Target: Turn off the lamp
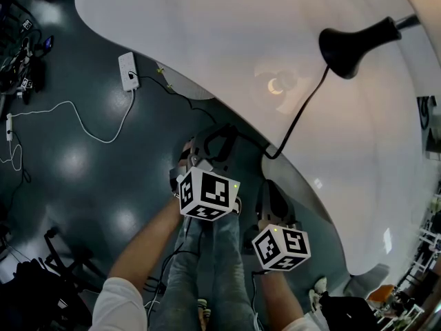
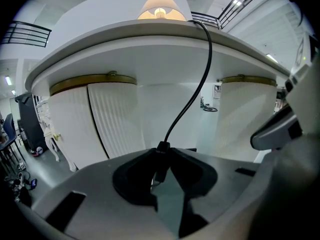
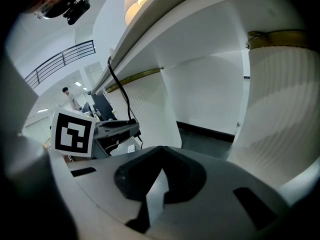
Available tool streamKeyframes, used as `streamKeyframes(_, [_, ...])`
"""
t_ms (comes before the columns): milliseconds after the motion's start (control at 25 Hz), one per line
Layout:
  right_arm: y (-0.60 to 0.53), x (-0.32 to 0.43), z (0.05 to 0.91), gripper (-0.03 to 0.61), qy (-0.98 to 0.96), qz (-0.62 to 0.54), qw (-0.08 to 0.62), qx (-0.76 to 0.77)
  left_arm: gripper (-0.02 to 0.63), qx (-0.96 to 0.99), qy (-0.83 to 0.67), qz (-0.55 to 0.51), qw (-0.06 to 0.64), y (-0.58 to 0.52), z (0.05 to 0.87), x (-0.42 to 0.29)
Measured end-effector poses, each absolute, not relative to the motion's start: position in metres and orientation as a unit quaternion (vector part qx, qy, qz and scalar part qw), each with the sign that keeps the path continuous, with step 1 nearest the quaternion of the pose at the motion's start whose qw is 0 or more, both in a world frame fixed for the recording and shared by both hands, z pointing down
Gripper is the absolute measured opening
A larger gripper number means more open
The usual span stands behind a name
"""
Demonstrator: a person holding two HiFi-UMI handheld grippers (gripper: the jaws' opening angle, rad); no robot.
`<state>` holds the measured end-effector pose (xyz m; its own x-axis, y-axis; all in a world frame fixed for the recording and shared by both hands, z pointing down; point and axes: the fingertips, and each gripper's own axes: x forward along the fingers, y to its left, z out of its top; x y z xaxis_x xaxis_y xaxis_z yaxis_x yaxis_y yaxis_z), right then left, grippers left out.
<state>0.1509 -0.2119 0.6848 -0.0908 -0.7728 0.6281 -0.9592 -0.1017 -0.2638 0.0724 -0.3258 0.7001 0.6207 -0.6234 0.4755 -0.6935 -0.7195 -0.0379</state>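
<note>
Two jaws of the left gripper (image 2: 162, 159) are pinched partway shut on a small black block (image 2: 161, 148) in the cord (image 2: 200, 79), prob. the in-line switch, just below the table's (image 2: 115, 31) near edge; right gripper (image 3: 161, 154) sits closed on nothing beside it. Lamp (image 2: 160, 6) stands well in from that edge w/ bulb lit, so it's not off yet. Risks: pads squeeze the casing not the button, or a tug on the cord drags lamp twd the edge.

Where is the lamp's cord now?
In the left gripper view, the black cord hangs mid-frame from the white table's edge, below the lit lamp, into the closed jaws of the left gripper.
</note>
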Motion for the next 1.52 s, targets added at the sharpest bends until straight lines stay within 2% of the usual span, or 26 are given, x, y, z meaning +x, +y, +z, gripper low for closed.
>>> streamKeyframes(520, [-0.2095,0.1556,0.6858,-0.002,-0.653,0.342,0.133,0.662,0.077,0.898,-0.371,0.222,0.083,-0.3269,0.6983,0.0726])
streamKeyframes(1520, [-0.2086,0.1594,0.6844,-0.002,-0.652,0.343,0.134,0.663,0.078,0.895,-0.377,0.224,0.079,-0.3259,0.6975,0.073])
